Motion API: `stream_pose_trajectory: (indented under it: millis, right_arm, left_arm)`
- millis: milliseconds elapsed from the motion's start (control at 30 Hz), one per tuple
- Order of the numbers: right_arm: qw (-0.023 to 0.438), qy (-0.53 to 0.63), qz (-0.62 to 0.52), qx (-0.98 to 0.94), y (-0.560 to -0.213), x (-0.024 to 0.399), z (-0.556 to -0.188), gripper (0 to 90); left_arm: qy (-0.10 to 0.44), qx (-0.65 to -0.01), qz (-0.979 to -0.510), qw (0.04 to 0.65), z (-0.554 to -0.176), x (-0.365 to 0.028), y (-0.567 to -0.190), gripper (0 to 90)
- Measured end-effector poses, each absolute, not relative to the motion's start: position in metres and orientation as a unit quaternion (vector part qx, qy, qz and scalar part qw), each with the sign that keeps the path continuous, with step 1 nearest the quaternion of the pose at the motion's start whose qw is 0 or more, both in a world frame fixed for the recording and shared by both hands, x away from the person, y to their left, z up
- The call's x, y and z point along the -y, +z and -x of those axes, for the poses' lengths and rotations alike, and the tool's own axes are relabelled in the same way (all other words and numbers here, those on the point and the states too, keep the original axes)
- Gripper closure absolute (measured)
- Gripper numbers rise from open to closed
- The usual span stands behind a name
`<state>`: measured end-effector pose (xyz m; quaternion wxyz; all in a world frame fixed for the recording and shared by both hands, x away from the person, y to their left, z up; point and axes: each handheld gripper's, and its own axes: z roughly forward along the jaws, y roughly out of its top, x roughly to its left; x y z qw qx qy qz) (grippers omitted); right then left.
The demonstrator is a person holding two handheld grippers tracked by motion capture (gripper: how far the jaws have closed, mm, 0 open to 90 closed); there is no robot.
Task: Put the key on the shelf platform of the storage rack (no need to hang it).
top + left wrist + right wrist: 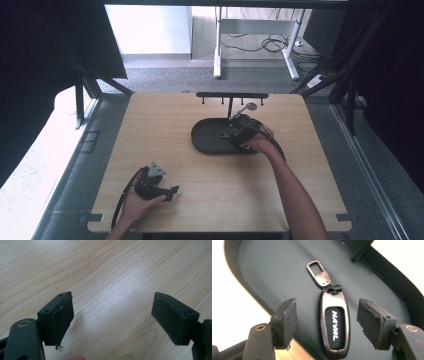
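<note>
A dark metal car key fob (334, 327) with a silver clip and white lettering lies flat in a black oval tray (269, 272). My right gripper (327, 322) hovers open over it, one jaw on each side of the fob, not touching it. In the high view the right gripper (235, 134) is above the tray (205, 142) at the table's middle, held by a hand. My left gripper (112, 322) is open over bare wood with nothing between its jaws; the high view shows the left gripper (167, 191) near the table's front left.
A black rack (231, 95) with small hooks on a post stands at the tray's far edge. The wooden table (165, 150) has bare surface to the left, right and front. Beyond its far edge are grey floor, desk legs and cables.
</note>
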<state>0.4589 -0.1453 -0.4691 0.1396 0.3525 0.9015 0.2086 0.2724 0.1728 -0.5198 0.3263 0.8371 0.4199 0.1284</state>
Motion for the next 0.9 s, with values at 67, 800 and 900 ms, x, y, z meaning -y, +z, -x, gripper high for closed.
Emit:
stream_pose_trajectory:
  millis: [67, 800, 900]
  right_arm:
    - [0.141, 0.214, -0.346, -0.903, -0.467, 0.146, -0.453, 32.7]
    - [0.139, 0.286, -0.318, -0.893, -0.459, 0.183, -0.381, 35.6]
    - [0.140, 0.296, -0.320, -0.889, -0.461, 0.190, -0.370, 36.2]
  left_arm:
    - [0.129, -0.421, -0.837, 0.327, -0.272, -0.172, -0.520, 18.2]
    - [0.128, -0.420, -0.838, 0.324, -0.272, -0.171, -0.520, 18.1]
    - [0.117, -0.419, -0.835, 0.337, -0.271, -0.170, -0.519, 18.1]
